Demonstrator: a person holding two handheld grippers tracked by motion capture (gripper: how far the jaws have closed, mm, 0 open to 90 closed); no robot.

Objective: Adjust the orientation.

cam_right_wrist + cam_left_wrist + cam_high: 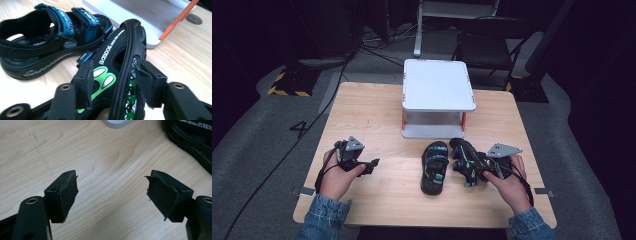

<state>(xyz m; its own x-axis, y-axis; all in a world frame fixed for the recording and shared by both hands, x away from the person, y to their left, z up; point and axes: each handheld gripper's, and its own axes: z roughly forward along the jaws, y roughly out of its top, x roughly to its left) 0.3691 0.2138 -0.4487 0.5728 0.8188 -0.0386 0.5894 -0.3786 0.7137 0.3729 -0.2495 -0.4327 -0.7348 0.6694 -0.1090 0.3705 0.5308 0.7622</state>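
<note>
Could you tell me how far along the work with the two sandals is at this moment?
Early. One sandal lies flat on the table, untouched. The right gripper has its jaws around the other sandal, tipped on its side. The left gripper hangs open. The white two-tier rack holds nothing yet.

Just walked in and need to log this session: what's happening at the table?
A person holds a gripper in each hand at a wooden table. The right gripper has its fingers on either side of a black sandal, tilted on edge. Its mate, the second sandal, lies flat beside it, before a white two-tier shelf. The left gripper is open, with nothing in it.
</note>
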